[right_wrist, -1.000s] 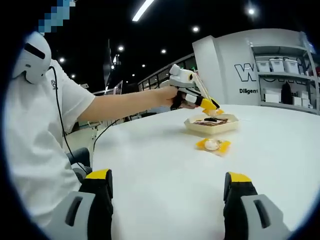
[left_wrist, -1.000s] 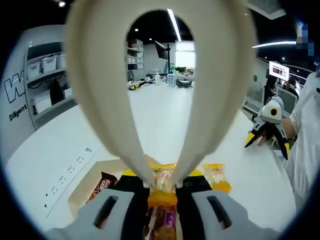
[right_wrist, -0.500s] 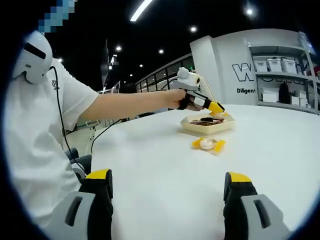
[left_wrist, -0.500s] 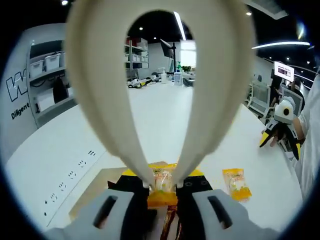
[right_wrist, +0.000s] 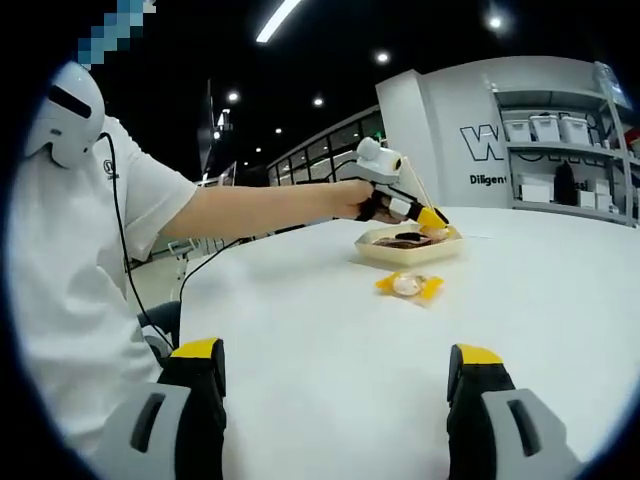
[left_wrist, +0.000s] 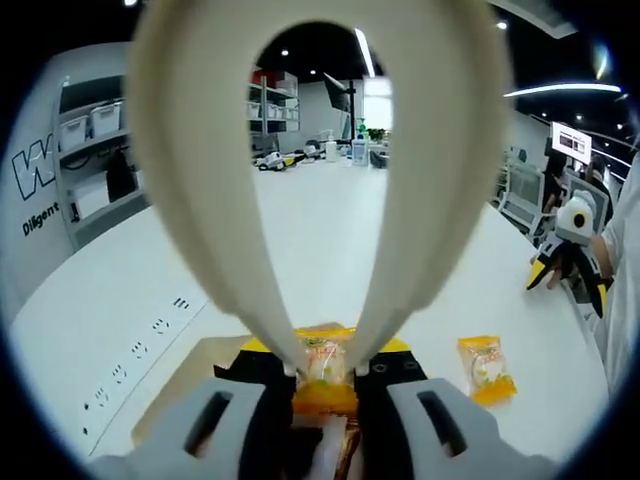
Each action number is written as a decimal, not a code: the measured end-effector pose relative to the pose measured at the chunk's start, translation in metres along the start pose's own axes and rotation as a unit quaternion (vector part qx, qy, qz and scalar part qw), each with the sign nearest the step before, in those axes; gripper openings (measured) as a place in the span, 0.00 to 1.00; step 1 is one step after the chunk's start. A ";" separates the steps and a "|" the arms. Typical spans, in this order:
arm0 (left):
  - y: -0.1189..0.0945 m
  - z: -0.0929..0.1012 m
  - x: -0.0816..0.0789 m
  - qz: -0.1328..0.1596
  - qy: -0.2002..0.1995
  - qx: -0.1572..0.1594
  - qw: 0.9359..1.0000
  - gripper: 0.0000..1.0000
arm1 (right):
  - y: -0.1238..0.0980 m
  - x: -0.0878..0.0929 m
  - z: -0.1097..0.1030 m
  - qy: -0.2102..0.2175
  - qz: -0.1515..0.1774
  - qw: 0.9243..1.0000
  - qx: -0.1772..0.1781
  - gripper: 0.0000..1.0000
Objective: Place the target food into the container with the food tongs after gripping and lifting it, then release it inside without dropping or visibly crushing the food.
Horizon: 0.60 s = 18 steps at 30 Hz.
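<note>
The wrapped snack, in a yellow-orange packet, sits at the lower centre of the left gripper view, pinched between the two tips of the cream food tongs. The tongs are clenched on the snack; their two wide arms rise from the tips and fill the upper half of that view. The left gripper is closed around the tongs' arms near the bottom edge of the frame. The held snack hangs over the tan container, whose rim shows at lower left; dark wrapped items lie inside it.

In the right gripper view the same container stands right of centre on the white table, with the left gripper and the tong tips directly above it. The person's arm reaches in from the left of the frame.

A second wrapped snack lies on the table just in front of the container, apart from its wall; in the left gripper view it appears at lower right.

The right gripper has its jaws spread wide and holds nothing, low over bare table. Open table surface extends around the container on all visible sides, up to the table's edge at centre left
</note>
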<state>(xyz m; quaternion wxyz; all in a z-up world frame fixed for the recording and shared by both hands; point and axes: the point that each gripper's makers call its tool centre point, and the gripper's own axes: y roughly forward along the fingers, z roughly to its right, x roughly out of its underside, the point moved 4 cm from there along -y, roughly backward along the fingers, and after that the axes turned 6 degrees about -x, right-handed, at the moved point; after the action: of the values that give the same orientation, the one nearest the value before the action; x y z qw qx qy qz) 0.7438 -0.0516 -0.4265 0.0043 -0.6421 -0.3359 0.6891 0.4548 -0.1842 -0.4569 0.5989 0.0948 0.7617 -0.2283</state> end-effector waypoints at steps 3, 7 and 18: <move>0.000 -0.001 0.002 -0.002 -0.001 -0.004 1.000 0.23 | 0.000 0.000 0.000 0.001 0.001 1.000 0.000 0.92; -0.003 -0.004 0.002 0.000 -0.003 -0.007 1.000 0.23 | 0.000 0.000 0.000 0.000 0.001 1.000 0.000 0.92; -0.020 0.000 -0.004 0.013 -0.003 -0.020 1.000 0.23 | 0.000 -0.001 -0.002 -0.001 0.002 1.000 -0.001 0.92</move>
<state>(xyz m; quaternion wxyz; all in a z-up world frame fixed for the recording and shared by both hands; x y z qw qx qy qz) 0.7357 -0.0376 -0.4135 -0.0186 -0.6443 -0.3417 0.6839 0.4537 -0.1830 -0.4559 0.6005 0.0948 0.7610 -0.2264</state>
